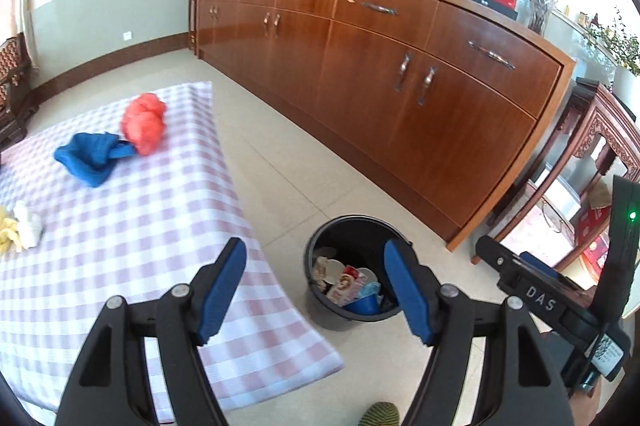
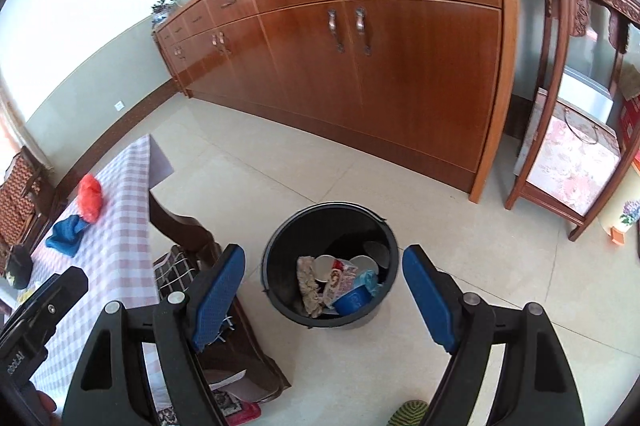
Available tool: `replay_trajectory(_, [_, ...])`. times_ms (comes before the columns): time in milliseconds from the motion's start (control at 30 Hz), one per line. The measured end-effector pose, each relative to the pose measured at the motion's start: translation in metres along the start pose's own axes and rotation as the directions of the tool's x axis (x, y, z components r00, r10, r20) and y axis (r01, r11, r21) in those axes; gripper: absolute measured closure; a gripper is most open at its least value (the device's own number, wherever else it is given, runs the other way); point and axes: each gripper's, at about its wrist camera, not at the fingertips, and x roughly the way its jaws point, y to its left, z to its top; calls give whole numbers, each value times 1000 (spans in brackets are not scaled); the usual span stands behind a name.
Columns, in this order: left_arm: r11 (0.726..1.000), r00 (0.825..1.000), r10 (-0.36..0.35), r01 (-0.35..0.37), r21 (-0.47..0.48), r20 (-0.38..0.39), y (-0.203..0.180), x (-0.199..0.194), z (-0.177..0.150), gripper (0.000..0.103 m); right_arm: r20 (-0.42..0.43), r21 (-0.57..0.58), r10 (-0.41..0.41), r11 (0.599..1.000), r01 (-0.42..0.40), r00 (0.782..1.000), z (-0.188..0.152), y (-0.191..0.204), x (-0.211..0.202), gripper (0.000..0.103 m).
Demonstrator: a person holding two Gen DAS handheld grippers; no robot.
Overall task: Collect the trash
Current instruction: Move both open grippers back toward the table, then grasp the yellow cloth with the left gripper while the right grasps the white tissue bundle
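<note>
Left gripper (image 1: pixel 316 286) hangs with jaws spread and nothing between them, above the black bin (image 1: pixel 352 268); the bin sits on the floor just beside the checked table (image 1: pixel 120 218) and holds cups and wrappers.

Right gripper (image 2: pixel 324 290) is likewise released and empty over the bin (image 2: pixel 330 262), which holds a rag, cups and a blue tub.

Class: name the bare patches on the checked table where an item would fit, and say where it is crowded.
Free: the checked table's near stretch, between the blue cloth and the near edge. Crowded: the far end, where the blue cloth meets the red bag, and the left edge by the yellow-white wad.
</note>
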Motion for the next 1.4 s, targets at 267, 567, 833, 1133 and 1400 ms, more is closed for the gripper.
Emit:
replay_trajectory(267, [979, 984, 177, -173, -108, 34, 101, -44, -13, 29, -46, -173, 172, 969, -178, 984, -22, 114, -6, 20])
replay_trajectory(567, [914, 939, 341, -322, -247, 37, 206, -82, -34, 29, -126, -303, 308, 893, -332, 943, -59, 230, -6, 20])
replay_trajectory(833, [864, 914, 405, -379, -331, 12, 272, -92, -50, 29, -193, -376, 366, 829, -413, 910, -85, 309, 2, 20])
replay_trajectory(1133, [834, 895, 446, -417, -361, -5, 313, -91, -54, 29, -260, -420, 390, 778, -467, 884, -105, 371, 21, 20])
replay_trajectory(1400, [818, 887, 461, -427, -386, -5, 344, -88, -54, 29, -289, -438, 392, 757, -485, 873, -118, 423, 49, 20])
